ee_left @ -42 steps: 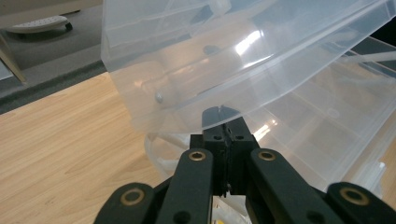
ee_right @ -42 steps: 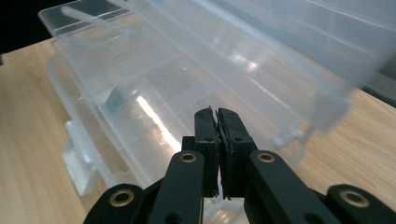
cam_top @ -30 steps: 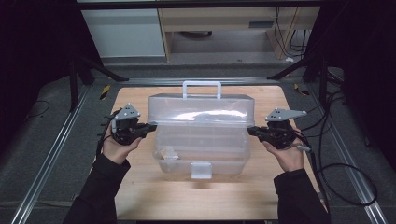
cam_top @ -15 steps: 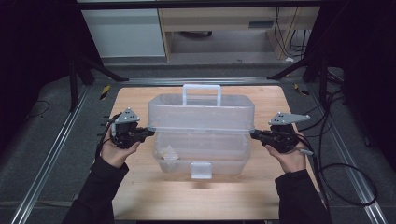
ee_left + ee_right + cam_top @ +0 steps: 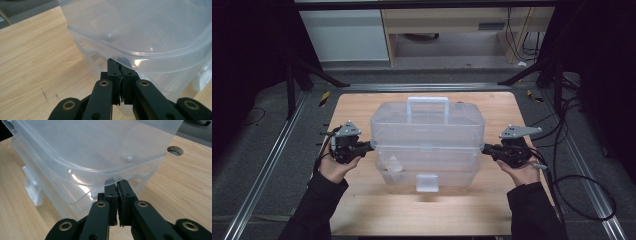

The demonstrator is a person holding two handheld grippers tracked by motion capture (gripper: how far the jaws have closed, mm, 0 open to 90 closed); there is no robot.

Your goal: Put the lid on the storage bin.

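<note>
A clear plastic storage box (image 5: 452, 172) stands mid-table, its lid (image 5: 427, 125) with a white handle (image 5: 428, 102) held a little above it. My left gripper (image 5: 373, 146) is shut, its tips tucked under the lid's left rim. My right gripper (image 5: 484, 148) is shut too, tips under the right rim. In the left gripper view the closed jaws of the left gripper (image 5: 119, 63) meet just below the lid (image 5: 150, 30), beside the box wall (image 5: 91, 61). In the right gripper view the right gripper (image 5: 117, 183) sits the same way under the lid (image 5: 87, 145), above the box (image 5: 62, 195).
The wooden table (image 5: 362, 110) has bare room on all sides of the box. A white latch (image 5: 427, 182) hangs on the box front, and a small clear item (image 5: 393, 165) lies inside. A cable hole (image 5: 175, 150) is in the tabletop. Metal rails run beside the table.
The lid has come up off the box and now looks larger and more level. Both hands have shifted slightly toward the person, grippers staying shut.
</note>
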